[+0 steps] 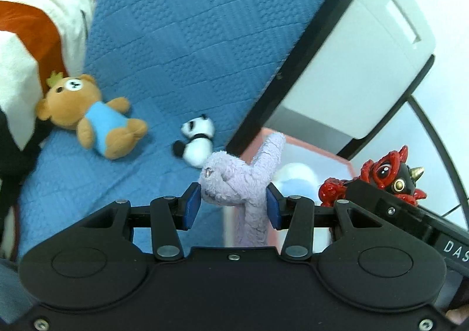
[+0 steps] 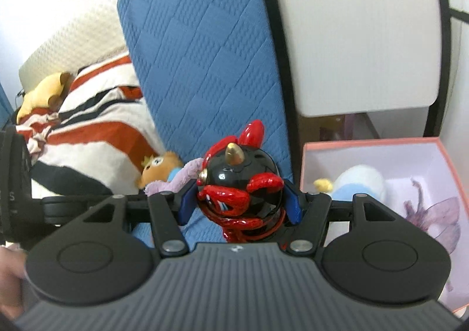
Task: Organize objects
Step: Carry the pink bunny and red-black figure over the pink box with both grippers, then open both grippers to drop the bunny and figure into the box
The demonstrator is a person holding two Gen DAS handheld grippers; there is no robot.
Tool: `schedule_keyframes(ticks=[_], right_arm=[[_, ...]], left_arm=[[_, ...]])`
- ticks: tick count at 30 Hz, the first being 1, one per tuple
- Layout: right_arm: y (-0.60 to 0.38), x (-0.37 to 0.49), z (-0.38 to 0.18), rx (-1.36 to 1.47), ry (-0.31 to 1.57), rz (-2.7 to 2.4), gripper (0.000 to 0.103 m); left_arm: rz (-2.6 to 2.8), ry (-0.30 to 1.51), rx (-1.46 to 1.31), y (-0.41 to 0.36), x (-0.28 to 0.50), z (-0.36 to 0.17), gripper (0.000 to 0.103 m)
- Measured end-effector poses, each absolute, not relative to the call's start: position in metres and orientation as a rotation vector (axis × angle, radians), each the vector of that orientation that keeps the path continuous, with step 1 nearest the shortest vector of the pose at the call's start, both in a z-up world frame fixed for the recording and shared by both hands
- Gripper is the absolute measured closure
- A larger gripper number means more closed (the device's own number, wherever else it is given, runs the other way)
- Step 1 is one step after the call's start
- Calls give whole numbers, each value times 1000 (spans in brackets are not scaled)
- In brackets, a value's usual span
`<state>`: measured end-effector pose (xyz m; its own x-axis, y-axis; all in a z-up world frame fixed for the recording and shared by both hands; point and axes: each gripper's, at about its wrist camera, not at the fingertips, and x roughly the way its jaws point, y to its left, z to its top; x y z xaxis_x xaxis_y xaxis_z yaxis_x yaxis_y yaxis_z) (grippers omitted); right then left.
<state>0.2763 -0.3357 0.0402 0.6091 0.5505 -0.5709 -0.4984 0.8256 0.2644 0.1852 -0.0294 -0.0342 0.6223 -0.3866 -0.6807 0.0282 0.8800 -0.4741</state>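
closest in, my left gripper [image 1: 233, 206] is clamped on the lilac plush [image 1: 234, 181], pads squeezing its body w/ a limb dangling below, so it rides soft but secure. my right gripper [image 2: 240, 205] is clamped on the red-and-black figurine [image 2: 239, 193], gripped round its hard round body, prob to keep it from slipping. i'm holding both up off the bed, near each other, just short of the pink box [image 2: 378, 144] beside the bed. box already has a white-and-blue plush [image 2: 356, 181] inside, so i reckon it's the collection spot & both go in next. further back on the blue bedspread [image 1: 176, 37]: panda plush [image 1: 196, 142] & teddy bear [image 1: 88, 117], still to collect. striped blanket [image 1: 26, 37] sits beyond.
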Motion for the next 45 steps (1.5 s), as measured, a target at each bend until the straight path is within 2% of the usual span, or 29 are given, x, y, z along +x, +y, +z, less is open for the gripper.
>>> schedule_keyframes(ticks=[11,19,32,45], right_arm=[[-390,283,51,120,635,566,40],[-436,286,45,156,602,537,40],[-523,292,12,176,634,421,40],[-553,308,-62,143,767,347,40]], left_arm=[[-303,823,-430,-88,192,1,59],[-330,829,-379,-142,194,5,59],[-397,952,-357,-234,198,-40,59],[-405,1057,-300,-277,198,-95,59]])
